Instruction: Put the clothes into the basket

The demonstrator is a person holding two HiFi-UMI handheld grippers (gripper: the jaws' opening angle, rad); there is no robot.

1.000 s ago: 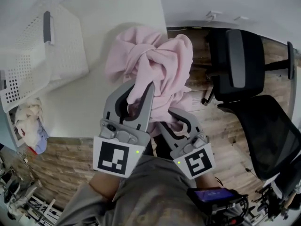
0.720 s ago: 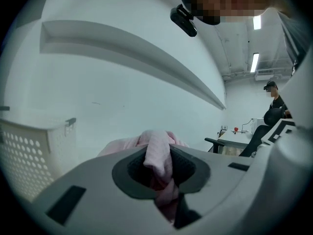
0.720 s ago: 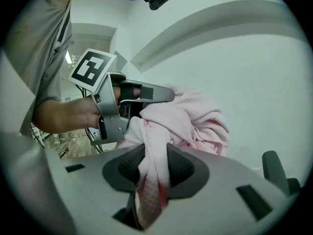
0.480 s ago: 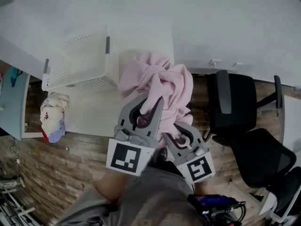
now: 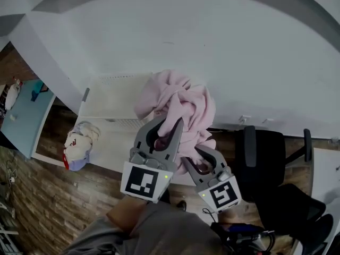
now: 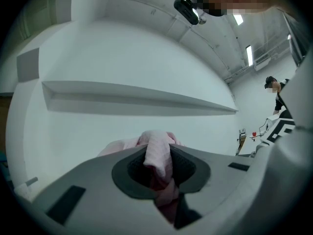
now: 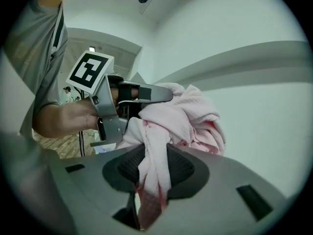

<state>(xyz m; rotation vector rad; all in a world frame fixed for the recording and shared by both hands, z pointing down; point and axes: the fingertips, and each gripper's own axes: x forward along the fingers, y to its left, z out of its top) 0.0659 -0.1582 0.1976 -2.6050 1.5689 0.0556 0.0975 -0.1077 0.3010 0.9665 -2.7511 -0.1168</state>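
A bunched pink garment [image 5: 178,105] hangs in the air above the white table, held from both sides. My left gripper [image 5: 166,129] is shut on a fold of the pink garment [image 6: 157,156]. My right gripper [image 5: 201,161] is shut on another fold of the pink garment [image 7: 155,160], just right of and below the left one. The white perforated basket [image 5: 109,102] stands on the table to the left of the garment, its inside mostly hidden from this angle. In the right gripper view the left gripper [image 7: 139,94] shows close by, above and left of the cloth.
A pale bundle of cloth with red and blue patches [image 5: 79,142] lies at the white table's [image 5: 114,142] left edge. A black office chair [image 5: 265,153] stands to the right on the wood floor. A white wall fills the top of the head view.
The head view has tilted upward: table, basket and chair have slid lower and more wall shows. Both grippers keep their hold on the pink garment, which stays lifted.
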